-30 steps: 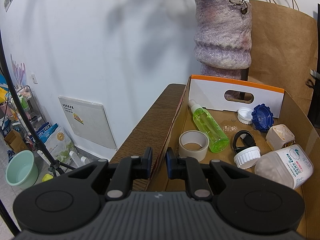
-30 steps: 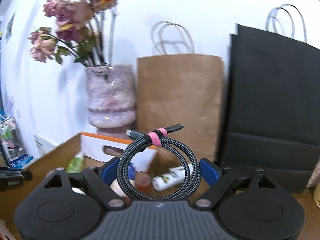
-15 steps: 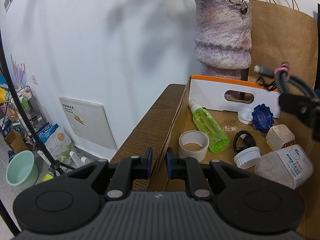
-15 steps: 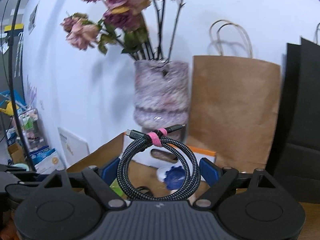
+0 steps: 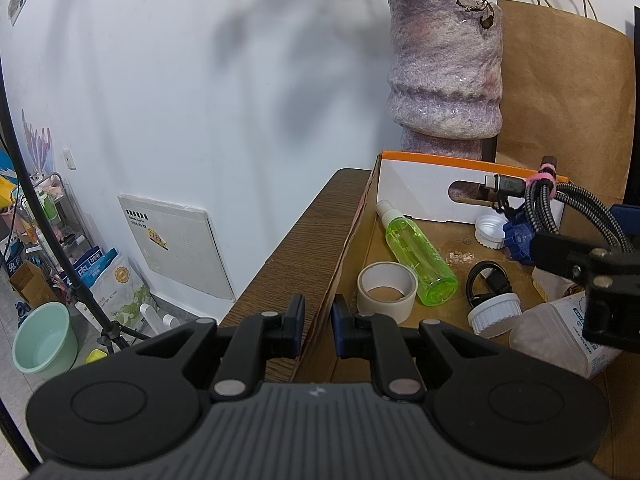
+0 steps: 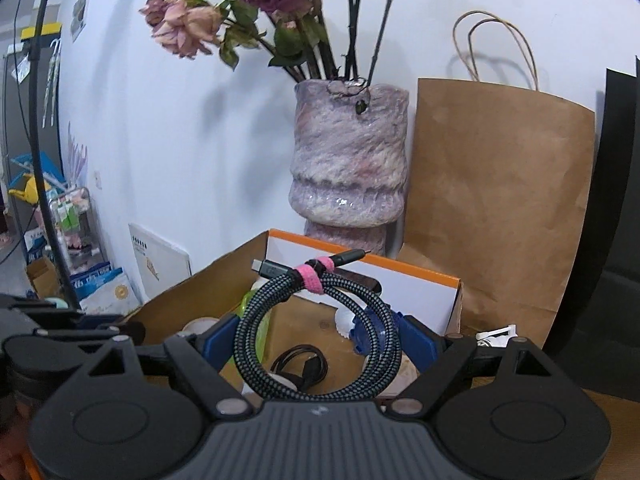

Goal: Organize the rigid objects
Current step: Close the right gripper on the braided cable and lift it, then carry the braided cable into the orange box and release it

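The coiled black-and-grey braided cable [image 6: 316, 332], bound at the top by a pink strap [image 6: 314, 276], stands upright as a loop between the blue pads of the right gripper [image 6: 316, 334], which are set wide and press on the coil's two sides. The left gripper [image 5: 318, 330] has its jaws drawn close together at the near left wall of the box; whether they pinch that wall cannot be told.

The cable hangs above the open brown cardboard box [image 6: 208, 288], over its right part as the left wrist view shows. Its two plugs cross at the top under the strap: the grey one [image 6: 270, 268] points up and left, the thin dark one up and right. The loop's plane faces the camera, its long axis roughly vertical.

The step in hand looks like lowering the cable into the box. Done well, the gripper would tip the coil flat and bring it low over bare floor before releasing, so it does not spring or roll. The floor is crowded: a green spray bottle [image 5: 418, 260], a roll of beige tape [image 5: 386, 290], a small black cord [image 5: 490, 282], white caps, a blue ridged lid [image 5: 518, 240] and a white plastic jar [image 5: 560, 336]. The barest patch seems to lie between the bottle and the blue lid.
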### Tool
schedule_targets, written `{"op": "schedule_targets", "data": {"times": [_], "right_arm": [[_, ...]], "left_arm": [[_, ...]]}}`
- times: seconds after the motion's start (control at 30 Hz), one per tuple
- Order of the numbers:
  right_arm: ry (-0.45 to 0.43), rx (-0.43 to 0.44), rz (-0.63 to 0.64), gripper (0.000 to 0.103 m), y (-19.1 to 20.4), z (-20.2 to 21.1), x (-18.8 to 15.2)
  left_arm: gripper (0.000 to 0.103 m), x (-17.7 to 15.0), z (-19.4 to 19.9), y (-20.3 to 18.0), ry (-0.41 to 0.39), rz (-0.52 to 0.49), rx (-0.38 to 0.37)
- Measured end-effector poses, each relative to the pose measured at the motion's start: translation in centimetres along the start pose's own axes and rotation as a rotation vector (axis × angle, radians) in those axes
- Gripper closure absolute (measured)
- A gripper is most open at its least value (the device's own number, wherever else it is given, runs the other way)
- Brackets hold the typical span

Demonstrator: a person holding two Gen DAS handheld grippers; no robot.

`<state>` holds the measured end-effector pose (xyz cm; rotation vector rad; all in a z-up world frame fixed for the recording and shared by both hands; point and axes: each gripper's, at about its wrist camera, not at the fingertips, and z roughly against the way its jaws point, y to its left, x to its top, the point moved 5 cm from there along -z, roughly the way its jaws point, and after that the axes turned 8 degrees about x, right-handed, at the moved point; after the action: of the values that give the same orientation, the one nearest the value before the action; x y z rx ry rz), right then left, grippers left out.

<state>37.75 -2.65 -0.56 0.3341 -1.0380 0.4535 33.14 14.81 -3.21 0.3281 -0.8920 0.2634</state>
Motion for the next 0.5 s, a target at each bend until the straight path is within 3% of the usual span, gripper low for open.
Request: {"op": "schedule_targets", "data": {"times": [0.4,0.5], "right_arm": [[0.015,0.003,-0.005,0.016,-0.15,-0.19,-0.15],[0.01,-0.003,-0.017,0.0,-0.37,-0.11,-0.1]], "left_arm": [[0.088,0.01,-0.02,0.02,0.0,0.0,0.0],[0.088,0.0,0.0,0.0,0.0,0.0,0.0]]}}
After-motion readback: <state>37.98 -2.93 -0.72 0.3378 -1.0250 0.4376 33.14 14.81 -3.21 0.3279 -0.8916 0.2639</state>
